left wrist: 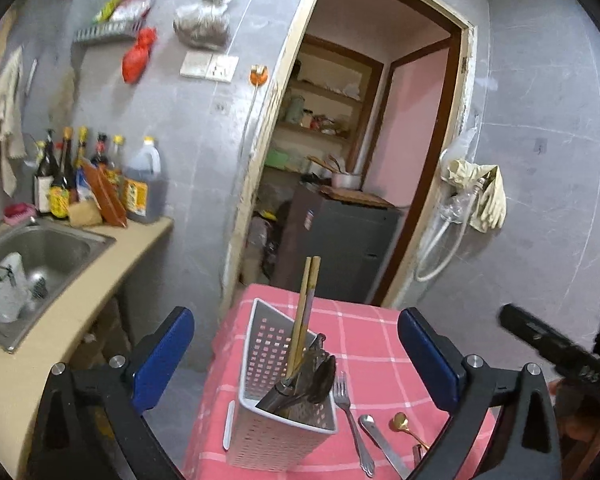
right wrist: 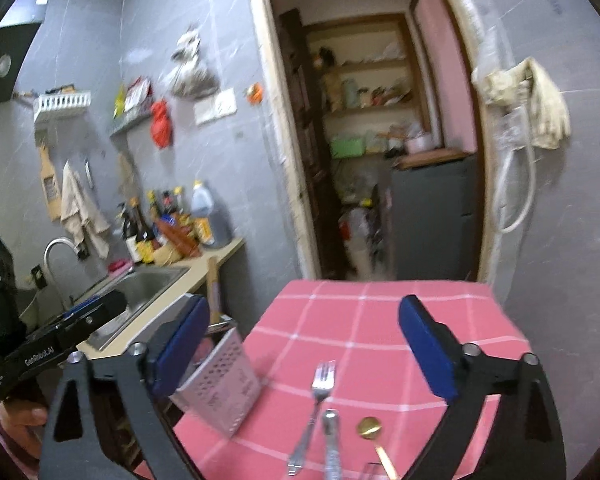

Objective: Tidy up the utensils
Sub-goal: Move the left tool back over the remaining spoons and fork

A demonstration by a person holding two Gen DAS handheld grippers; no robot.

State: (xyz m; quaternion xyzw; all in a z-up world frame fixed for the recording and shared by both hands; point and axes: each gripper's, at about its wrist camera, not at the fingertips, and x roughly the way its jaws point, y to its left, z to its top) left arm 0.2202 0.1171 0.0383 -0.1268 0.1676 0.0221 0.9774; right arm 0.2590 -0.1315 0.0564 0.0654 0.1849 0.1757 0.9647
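A white perforated utensil holder (left wrist: 278,392) stands on the pink checked tablecloth (left wrist: 364,344). It holds wooden chopsticks (left wrist: 305,308) and dark ladles (left wrist: 316,380). To its right lie a silver fork (left wrist: 350,416), a steel handle (left wrist: 380,440) and a gold spoon (left wrist: 404,428). My left gripper (left wrist: 296,348) is open and empty, above the holder. My right gripper (right wrist: 304,336) is open and empty, above the fork (right wrist: 316,400), the steel handle (right wrist: 331,440) and the gold spoon (right wrist: 374,436). The holder (right wrist: 220,380) is at its left.
A beige counter with a steel sink (left wrist: 40,256) and several sauce bottles (left wrist: 100,184) runs along the left. Behind the table an open doorway shows a dark cabinet (left wrist: 340,248) and shelves. A hose and cloth (left wrist: 480,196) hang on the right wall.
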